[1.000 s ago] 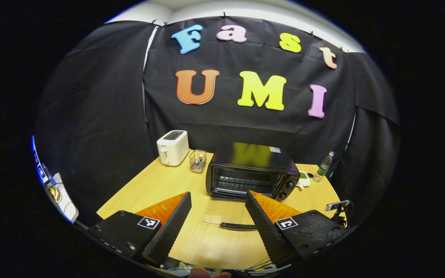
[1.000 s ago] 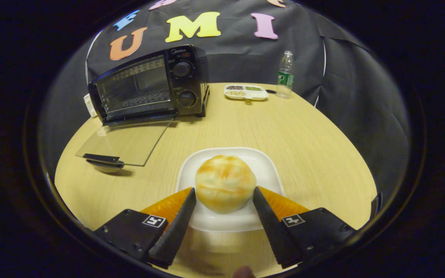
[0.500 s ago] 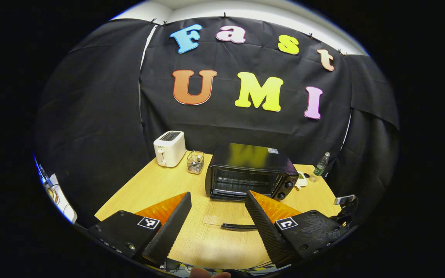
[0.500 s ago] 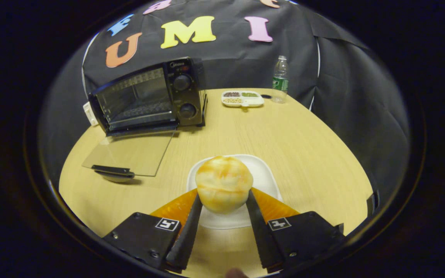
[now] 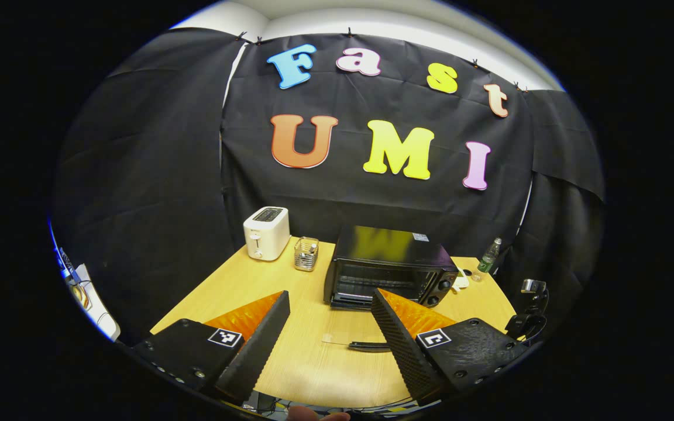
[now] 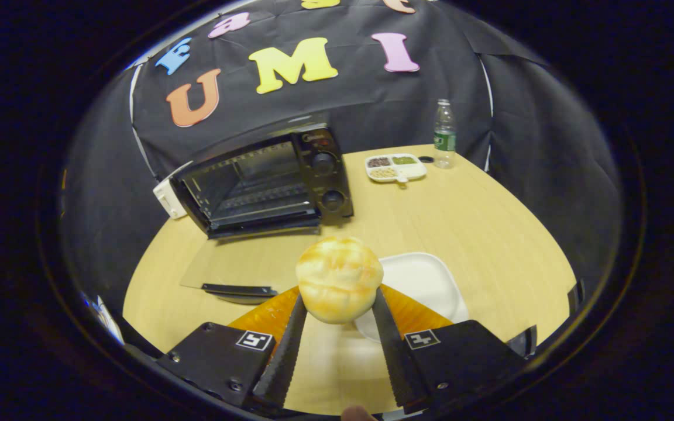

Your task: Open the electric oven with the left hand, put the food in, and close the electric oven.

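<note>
Lifted off the white plate [image 6: 425, 280] since the earlier frame, the bun [image 6: 339, 279] is clamped between both fingers of the right gripper [image 6: 337, 327] above the table [image 6: 477, 216]. Left gripper [image 5: 328, 327] hangs wide, holding nothing. Beyond, the oven [image 6: 267, 181] stands with its glass door [image 6: 237, 272] folded down flat.

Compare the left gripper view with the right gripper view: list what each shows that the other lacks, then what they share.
Left gripper view alone: a toaster, a wire basket beside the oven, and the open left gripper with nothing between its fingers.

Right gripper view alone: the bun clamped in the right gripper, a white plate lying bare beneath and beyond it, and a divided snack tray.

Both: the oven with its glass door folded down onto the table, and a water bottle.
</note>
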The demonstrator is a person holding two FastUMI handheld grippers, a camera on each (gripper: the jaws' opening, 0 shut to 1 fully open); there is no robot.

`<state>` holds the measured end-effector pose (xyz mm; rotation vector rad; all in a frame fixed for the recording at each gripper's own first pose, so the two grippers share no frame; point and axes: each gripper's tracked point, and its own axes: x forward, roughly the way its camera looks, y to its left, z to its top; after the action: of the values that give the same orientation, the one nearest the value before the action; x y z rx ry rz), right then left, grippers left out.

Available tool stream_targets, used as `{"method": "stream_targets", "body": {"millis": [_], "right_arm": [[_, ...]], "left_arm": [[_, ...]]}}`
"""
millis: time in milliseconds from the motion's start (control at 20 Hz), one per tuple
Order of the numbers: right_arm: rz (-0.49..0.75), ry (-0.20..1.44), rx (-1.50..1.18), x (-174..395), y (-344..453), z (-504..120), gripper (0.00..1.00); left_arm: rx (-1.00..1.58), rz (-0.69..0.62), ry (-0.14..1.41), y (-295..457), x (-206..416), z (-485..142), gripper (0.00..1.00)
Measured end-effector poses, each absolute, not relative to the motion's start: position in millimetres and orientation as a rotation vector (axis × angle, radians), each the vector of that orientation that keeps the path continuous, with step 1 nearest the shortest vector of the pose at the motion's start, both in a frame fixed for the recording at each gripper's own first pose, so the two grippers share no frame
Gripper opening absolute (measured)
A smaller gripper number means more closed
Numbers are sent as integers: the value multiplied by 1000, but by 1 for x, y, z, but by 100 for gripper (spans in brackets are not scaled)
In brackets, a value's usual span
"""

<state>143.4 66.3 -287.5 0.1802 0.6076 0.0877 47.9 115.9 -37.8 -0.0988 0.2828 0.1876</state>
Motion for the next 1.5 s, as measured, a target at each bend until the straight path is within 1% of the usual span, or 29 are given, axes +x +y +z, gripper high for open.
{"method": "stream_targets", "body": {"millis": [150,400,600,850,1050,1200,1300,1350,1450,1500], "right_arm": [[141,562,220,175,114,-276,67],[152,529,337,235,173,-279,67],[115,497,417,280,200,-286,67],[18,445,499,331,210,-291,67],[-42,408,512,357,215,-298,67],[-61,386,484,371,218,-303,67],[-61,375,456,379,221,-302,69],[-61,376,446,380,222,-304,73],[-68,377,448,379,222,-307,76],[-64,371,457,376,223,-305,80]], "left_arm": [[-120,232,275,134,33,-30,93],[-92,318,290,169,5,-32,93],[-71,358,316,188,-11,-37,93],[-49,361,358,205,-26,-46,93],[-43,377,377,227,-37,-51,93],[-46,378,393,237,-42,-59,93],[-40,362,399,238,-42,-61,93],[-31,352,396,239,-42,-60,93],[-16,338,399,242,-41,-63,93],[-14,330,400,243,-40,-63,93]]}}
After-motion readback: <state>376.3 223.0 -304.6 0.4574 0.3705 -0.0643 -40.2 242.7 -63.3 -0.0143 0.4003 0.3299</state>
